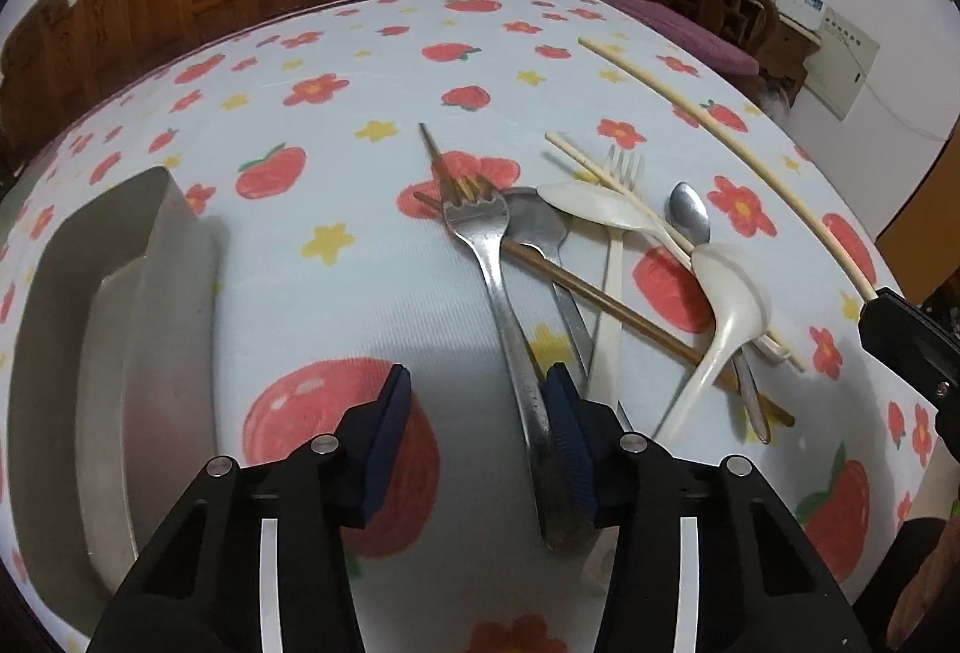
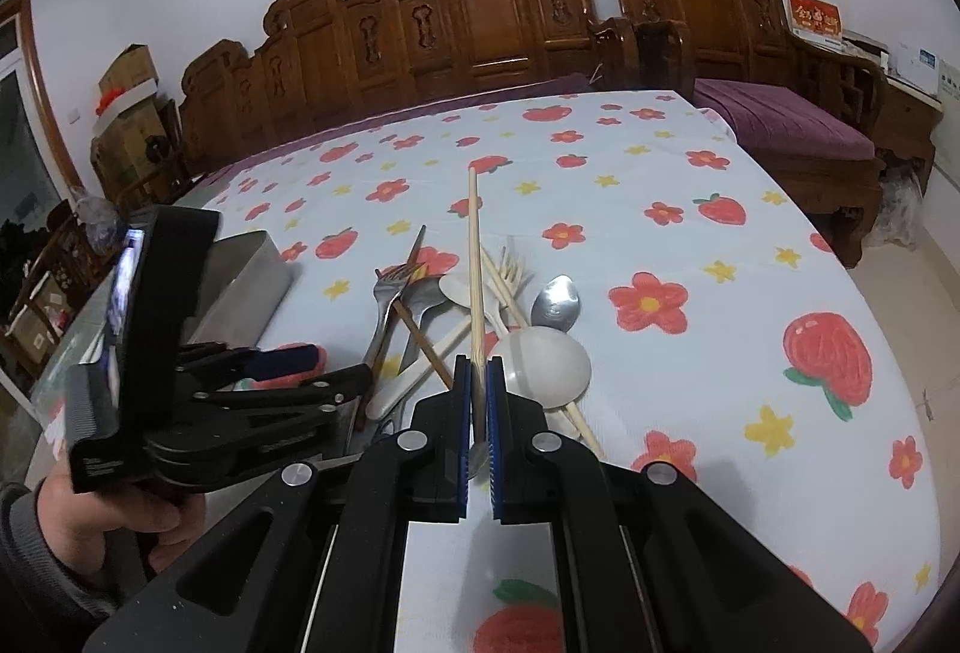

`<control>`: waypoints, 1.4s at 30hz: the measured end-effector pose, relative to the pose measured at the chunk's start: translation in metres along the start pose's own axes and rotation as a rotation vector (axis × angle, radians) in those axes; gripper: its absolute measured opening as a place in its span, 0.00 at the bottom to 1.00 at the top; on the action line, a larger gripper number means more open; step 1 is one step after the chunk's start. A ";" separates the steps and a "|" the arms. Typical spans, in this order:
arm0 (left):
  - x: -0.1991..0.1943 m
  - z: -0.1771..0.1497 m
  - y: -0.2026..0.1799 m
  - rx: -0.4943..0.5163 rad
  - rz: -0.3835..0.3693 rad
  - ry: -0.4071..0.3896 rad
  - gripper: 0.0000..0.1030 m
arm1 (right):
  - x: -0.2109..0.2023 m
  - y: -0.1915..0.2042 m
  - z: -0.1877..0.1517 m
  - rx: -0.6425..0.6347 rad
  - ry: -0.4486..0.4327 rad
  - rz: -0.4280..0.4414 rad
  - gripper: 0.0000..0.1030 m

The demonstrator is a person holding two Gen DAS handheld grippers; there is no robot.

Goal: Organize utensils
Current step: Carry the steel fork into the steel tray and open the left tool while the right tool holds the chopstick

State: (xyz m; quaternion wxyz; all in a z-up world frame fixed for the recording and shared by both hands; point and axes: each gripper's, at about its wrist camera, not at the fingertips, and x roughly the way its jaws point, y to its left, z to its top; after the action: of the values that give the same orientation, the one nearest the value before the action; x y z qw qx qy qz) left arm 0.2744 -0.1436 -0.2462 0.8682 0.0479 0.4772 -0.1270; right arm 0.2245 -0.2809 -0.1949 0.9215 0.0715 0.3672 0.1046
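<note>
A heap of utensils lies on the flowered tablecloth: a metal fork (image 1: 480, 227), a metal spoon (image 1: 534, 227), a white plastic spoon (image 1: 600, 212), a white plastic fork (image 1: 624, 173), a small metal spoon (image 1: 690, 209), a white soup spoon (image 1: 729, 281) and a brown chopstick (image 1: 600, 299). My left gripper (image 1: 477, 383) is low over the cloth with its jaws partly apart; the metal fork's handle lies between them, against the right pad, while the left pad stands clear. My right gripper (image 2: 478, 362) is shut on a pale chopstick (image 2: 475, 263), lifted above the heap.
A steel tray (image 1: 150, 263) stands on the table to the left of the heap. Carved wooden benches (image 2: 480, 23) line the far edge, one with a purple cushion (image 2: 786, 125). A hand (image 2: 120, 521) holds the left gripper (image 2: 336, 365) at the table's left.
</note>
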 end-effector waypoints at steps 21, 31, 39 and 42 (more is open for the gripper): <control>0.009 0.012 0.005 0.002 0.018 0.027 0.17 | 0.002 0.005 -0.003 0.007 0.010 0.017 0.06; -0.005 0.005 0.008 0.031 0.022 0.014 0.07 | 0.005 0.009 -0.004 -0.001 0.017 0.024 0.06; -0.029 0.006 0.015 0.027 0.016 -0.034 0.07 | 0.005 0.015 -0.006 -0.017 0.020 0.031 0.06; -0.038 0.009 0.018 0.021 0.020 -0.053 0.07 | 0.005 0.016 -0.005 -0.021 0.020 0.031 0.06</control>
State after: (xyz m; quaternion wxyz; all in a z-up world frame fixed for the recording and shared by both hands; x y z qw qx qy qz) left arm 0.2676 -0.1219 -0.2103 0.8813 0.0582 0.4522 -0.1244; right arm 0.2228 -0.2642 -0.1986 0.9168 0.0665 0.3739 0.1235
